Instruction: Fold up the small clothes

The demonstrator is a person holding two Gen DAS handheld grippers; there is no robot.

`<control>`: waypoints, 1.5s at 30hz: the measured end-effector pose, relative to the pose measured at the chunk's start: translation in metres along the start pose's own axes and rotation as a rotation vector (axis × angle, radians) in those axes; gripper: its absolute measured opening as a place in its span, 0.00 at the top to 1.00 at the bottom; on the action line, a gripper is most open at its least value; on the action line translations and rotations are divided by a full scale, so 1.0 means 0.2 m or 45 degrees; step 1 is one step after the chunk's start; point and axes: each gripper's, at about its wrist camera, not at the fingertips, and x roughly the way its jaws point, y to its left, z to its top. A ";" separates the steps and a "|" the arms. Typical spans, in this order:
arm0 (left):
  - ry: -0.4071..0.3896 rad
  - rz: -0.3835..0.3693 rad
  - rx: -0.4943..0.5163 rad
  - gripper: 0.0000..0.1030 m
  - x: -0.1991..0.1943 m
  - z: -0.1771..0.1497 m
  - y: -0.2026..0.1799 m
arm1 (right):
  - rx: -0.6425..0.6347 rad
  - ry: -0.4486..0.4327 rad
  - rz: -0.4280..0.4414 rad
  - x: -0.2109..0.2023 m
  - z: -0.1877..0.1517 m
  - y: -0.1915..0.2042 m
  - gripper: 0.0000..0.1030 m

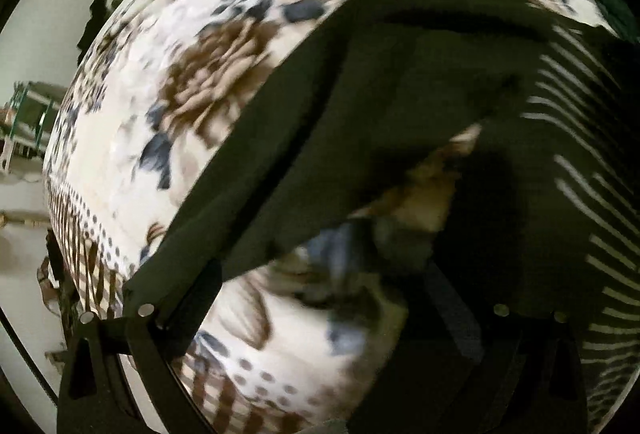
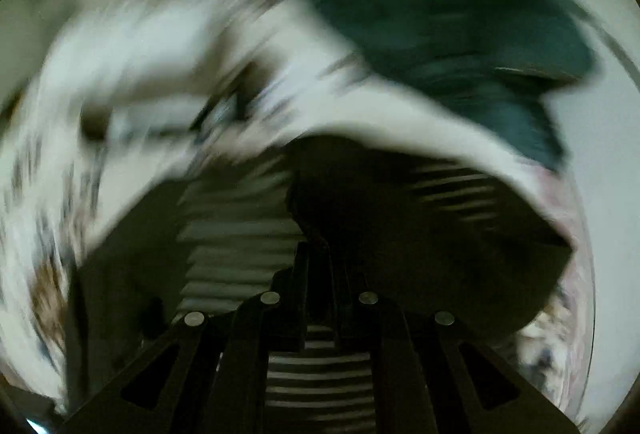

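A bed cover [image 1: 188, 82] with brown and blue flowers lies ahead of the left gripper [image 1: 320, 298]. A pale wall shows past its left edge. The dark garment [image 1: 360, 114] with white stripes hangs over that gripper, so I cannot tell how wide it is. The right gripper [image 2: 320, 262] is pinched tight on the striped cloth. A blurry teal cloth [image 2: 440, 14] sits beyond it.

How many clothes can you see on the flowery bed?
2, maybe more hidden. The dark garment with white stripes hangs lifted near the grippers; a crumpled teal garment lies farther back on the floral bedspread.
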 end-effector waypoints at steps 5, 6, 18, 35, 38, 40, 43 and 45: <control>-0.016 0.013 -0.033 0.00 0.05 0.01 0.13 | -0.216 0.106 0.018 0.29 -0.21 0.53 0.92; -0.018 0.012 -0.040 0.00 0.06 0.01 0.16 | -0.228 0.119 0.019 0.31 -0.24 0.57 0.92; 0.045 -0.015 -0.299 0.00 0.00 -0.13 0.69 | 0.042 0.279 0.388 0.09 -0.46 0.01 0.40; 0.083 -0.171 -0.109 0.86 0.34 -0.14 0.82 | 0.205 0.512 0.219 0.22 -0.94 -0.29 0.39; -0.046 -0.130 -0.182 0.87 0.24 -0.06 0.99 | 0.193 0.497 0.218 0.20 -0.95 -0.26 0.39; -0.124 -0.118 -0.250 0.87 0.17 0.01 1.15 | 0.188 0.479 0.208 0.19 -0.95 -0.26 0.39; -0.174 -0.124 -0.351 0.83 0.15 0.14 1.33 | 0.186 0.480 0.199 0.19 -0.97 -0.27 0.39; -0.135 -0.291 -0.473 0.79 0.21 0.19 1.43 | 0.194 0.495 0.200 0.19 -0.99 -0.28 0.39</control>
